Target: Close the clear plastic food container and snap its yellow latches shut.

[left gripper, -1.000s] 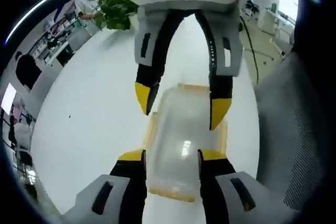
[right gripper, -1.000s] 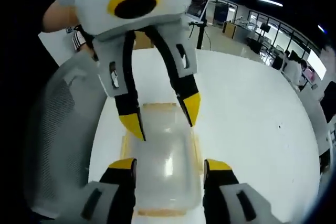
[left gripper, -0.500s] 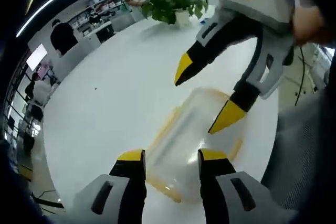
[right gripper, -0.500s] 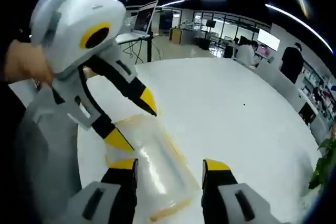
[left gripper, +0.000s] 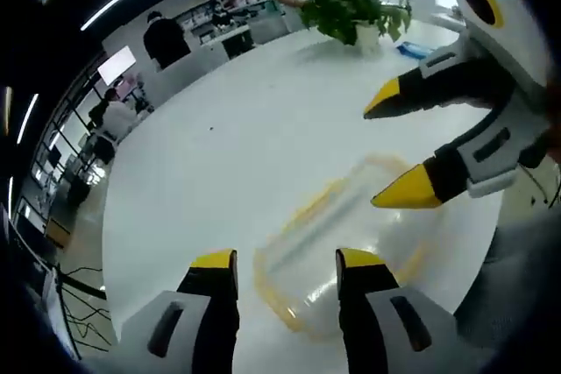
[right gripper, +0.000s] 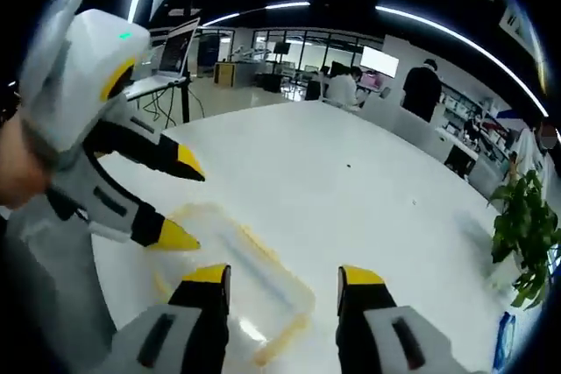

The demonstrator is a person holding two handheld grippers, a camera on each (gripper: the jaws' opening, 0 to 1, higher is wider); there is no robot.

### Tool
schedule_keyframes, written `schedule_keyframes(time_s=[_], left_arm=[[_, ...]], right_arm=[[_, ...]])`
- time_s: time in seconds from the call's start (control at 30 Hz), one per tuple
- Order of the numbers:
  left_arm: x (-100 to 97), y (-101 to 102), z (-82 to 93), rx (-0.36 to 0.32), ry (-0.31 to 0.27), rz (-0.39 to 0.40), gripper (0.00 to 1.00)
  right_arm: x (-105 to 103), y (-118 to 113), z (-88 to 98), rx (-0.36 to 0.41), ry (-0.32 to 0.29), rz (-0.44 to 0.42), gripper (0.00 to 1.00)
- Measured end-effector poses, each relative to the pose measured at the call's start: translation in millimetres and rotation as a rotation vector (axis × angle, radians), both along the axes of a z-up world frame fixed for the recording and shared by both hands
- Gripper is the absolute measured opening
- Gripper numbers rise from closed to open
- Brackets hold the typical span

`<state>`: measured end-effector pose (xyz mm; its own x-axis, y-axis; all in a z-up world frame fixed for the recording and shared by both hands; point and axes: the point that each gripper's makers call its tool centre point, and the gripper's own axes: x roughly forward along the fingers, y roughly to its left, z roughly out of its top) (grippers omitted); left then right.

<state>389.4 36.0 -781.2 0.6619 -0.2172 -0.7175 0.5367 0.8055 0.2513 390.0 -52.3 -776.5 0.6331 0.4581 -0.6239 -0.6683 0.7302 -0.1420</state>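
Now both claws hang released, left gripper [left gripper: 287, 260] and right gripper [right gripper: 284, 276], with the container [left gripper: 342, 236] on the table [left gripper: 237, 146] just ahead between them.

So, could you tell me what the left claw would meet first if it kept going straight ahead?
Most likely the clear container on the white table, lying just beyond the open left claw; depth is uncertain.

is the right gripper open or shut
Open. In the right gripper view the right gripper's yellow-tipped fingers stand well apart with bare white table between them, holding nothing.
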Motion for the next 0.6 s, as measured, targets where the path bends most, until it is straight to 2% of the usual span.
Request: schedule_keyframes(time_s=[0.1,0.27,0.43,0.47,0.6], left_arm=[[1.5,1.2,5.4,-0.013,-0.021,0.01,0.43],[1.2,-0.1,4.1,-0.053,-0.026,0.0,0.47],[2.7,2.2,9.1,-0.185,-0.072,0.054,0.44],[3.8,3.8,11.7,-0.235,-0.088,0.08,0.44],[1.4,8.9,9.9,-0.315,-0.075,0.122,0.46]], right_arm=[[-1.7,2.7,-1.2,0.011,0.006,-0.002,0.47],[-4.4,8.8,-0.9,0.044,0.004,0.013,0.47],[-5.7,4.5,-0.1,0.12,0.015,-0.02,0.47],[-5.8,1.5,0.4,0.133,0.012,-0.03,0.47],[-7.7,-8.9,-1.2,0.202,0.034,-0.1,0.48]])
